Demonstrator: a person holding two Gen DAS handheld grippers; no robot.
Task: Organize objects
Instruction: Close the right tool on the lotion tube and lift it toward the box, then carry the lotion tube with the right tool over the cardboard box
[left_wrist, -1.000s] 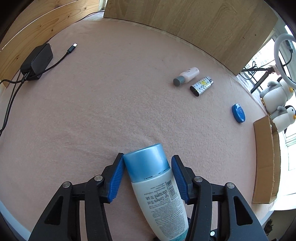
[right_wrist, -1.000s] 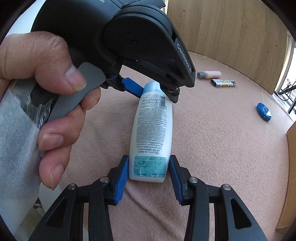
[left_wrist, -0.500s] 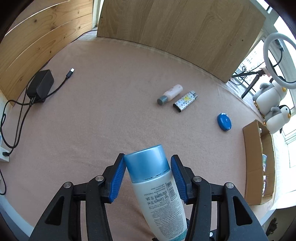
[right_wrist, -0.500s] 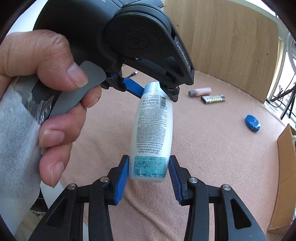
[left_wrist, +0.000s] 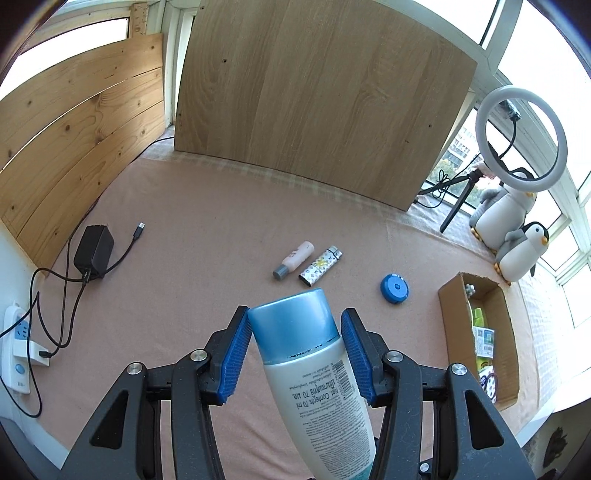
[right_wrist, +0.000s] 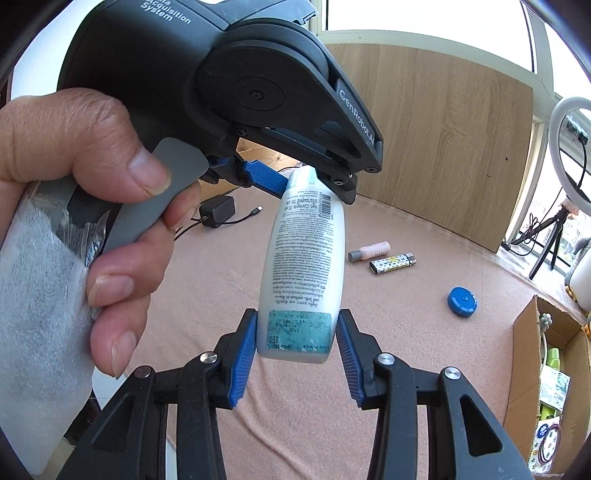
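I have the white bottle (right_wrist: 303, 266) in the air over the pink cloth (left_wrist: 192, 258): right gripper (right_wrist: 295, 334) pinches its base, left gripper (left_wrist: 295, 328) its blue cap (left_wrist: 293, 325). Farther right, the cardboard box (left_wrist: 452, 295) holds green bottles (left_wrist: 479, 316) and printed packets. Beyond, a small pink bottle (left_wrist: 294, 259), lighter (left_wrist: 320, 266) and blue disc (left_wrist: 394, 288) lie loose.

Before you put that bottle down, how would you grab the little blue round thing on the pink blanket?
Take the blue round case by its rim, coming straight down from above. It lies flat and low on the blanket, so the fingers should straddle its curved edge. Nothing crowds it, so any side works.
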